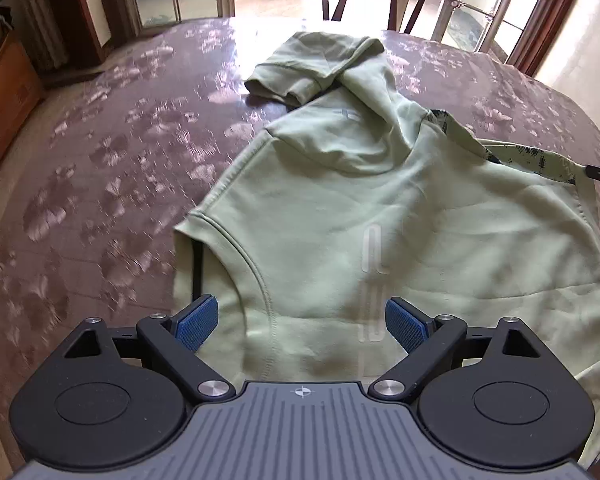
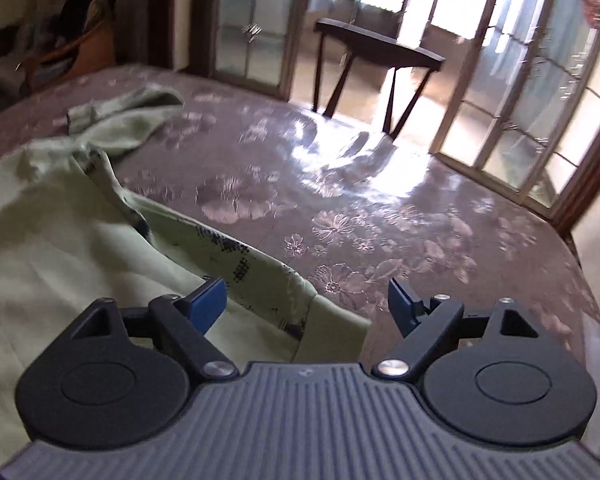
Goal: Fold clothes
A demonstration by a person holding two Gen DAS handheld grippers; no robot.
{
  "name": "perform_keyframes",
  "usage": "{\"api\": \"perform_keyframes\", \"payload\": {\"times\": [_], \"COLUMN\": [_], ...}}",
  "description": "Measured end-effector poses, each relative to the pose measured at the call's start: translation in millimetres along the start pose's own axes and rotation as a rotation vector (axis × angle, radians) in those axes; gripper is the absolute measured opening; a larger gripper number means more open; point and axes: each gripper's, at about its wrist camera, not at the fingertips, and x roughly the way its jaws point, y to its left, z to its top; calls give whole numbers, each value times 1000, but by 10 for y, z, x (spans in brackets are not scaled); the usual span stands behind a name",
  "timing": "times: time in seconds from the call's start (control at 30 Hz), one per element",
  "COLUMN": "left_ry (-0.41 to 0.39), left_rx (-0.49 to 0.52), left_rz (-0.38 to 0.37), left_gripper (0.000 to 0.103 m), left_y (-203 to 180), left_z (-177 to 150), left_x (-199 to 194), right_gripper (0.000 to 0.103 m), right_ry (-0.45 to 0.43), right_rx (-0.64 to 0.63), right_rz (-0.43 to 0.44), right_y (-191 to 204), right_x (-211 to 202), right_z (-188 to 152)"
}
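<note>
Left gripper (image 1: 300,320) hangs wide apart, holding nothing, over the green hoodie (image 1: 380,220) on the floral table (image 1: 100,160); one sleeve (image 1: 300,68) is flung outward, so folding looks unfinished. Right gripper (image 2: 306,306) spreads wide, empty, over the hoodie's patterned edge (image 2: 240,256), rumpled

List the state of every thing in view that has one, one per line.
Green hoodie: spread on the table, partly folded, held by neither gripper.
Sleeve: bunched at the far end.
Left hand-held gripper: open, over the hoodie.
Right hand-held gripper: open, over the patterned edge.
Table: covered with a floral cloth.
</note>
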Motion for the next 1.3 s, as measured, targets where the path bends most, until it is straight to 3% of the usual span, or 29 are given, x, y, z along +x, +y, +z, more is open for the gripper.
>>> {"api": "perform_keyframes", "payload": {"times": [0.1,0.13,0.2,0.23,0.27,0.37,0.67,1.07,1.2,1.3], "left_ry": [28,36,47,52,56,68,67,70,87,103], "left_rx": [-12,-19,-41,-55,-68,-96,-54,3,14,28], "left_rz": [0,-1,1,4,5,1,-46,-112,-125,-141], "left_gripper": [93,93,93,93,93,93,93,94,94,94], "left_y": [-5,2,35,53,71,105,-2,-64,-65,-80], "left_z": [-40,-55,-76,-83,-90,-98,-72,-196,-256,-286], "left_x": [75,97,132,149,163,211,217,161,201,224], "right_gripper": [76,69,47,25,11,9,8,8,8,12], "right_ry": [72,96,138,146,149,118,4,26,61,139], "right_rx": [-37,-50,-70,-71,-69,-79,-123,-225,-258,-233], "right_rz": [37,49,73,85,90,93,85,112,130,122], "right_y": [-57,-76,-61,27,70,107,279,989,1281,1404], "right_x": [301,402,548,543,531,371,-473,-1427,-1545,-1469], "right_z": [59,79,93,73,65,35,-55,-801,-1065,-1236]}}
